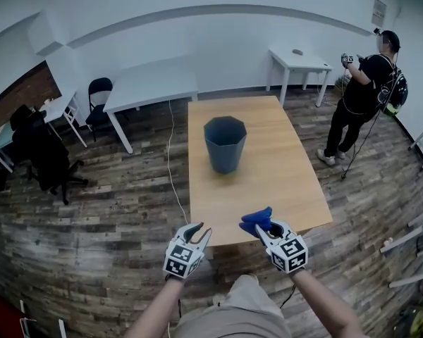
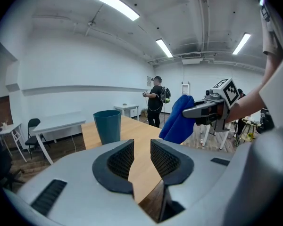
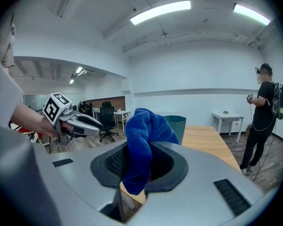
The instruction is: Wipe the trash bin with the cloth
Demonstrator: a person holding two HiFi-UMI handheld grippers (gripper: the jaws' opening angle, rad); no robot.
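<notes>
- The bin (image 1: pixel 224 143) is standing upright near the middle of the wooden table (image 1: pixel 285 189). It is dark blue-green, and its open top is facing up.
- Both grippers are hanging over the near edge of the table, at 6 o'clock from the bin. They are well apart from it.
- The left gripper (image 1: pixel 201 231) is pointing toward the table. Its jaws are standing apart with a gap, and nothing is sitting between them. Only the table top and a bit of floor (image 1: pixel 92 217) are showing through the gap.
- The right gripper (image 1: pixel 262 227) is hanging at 3 o'clock from the left one, near it but not touching it.
- Its jaws are pinching the blue cloth (image 1: pixel 256 218). The cloth is bunching up above the jaws, and one end is hanging down below them.
- The cloth is not touching the bin.
- A person (image 1: pixel 359 94) in black clothes is standing on the floor at 2 o'clock from the bin, past the far right corner of the table. That person's hands are holding something up in front.
- A white table (image 1: pixel 151 83) is standing at 11 o'clock from the bin.
- A small white table (image 1: pixel 299 60) is standing at 1 o'clock, by the wall.
- Black chairs (image 1: pixel 46 157) are sitting at 9 o'clock, well apart from the bin.
- A white cable (image 1: pixel 171 167) is lying on the floor along the table's left side.
</notes>
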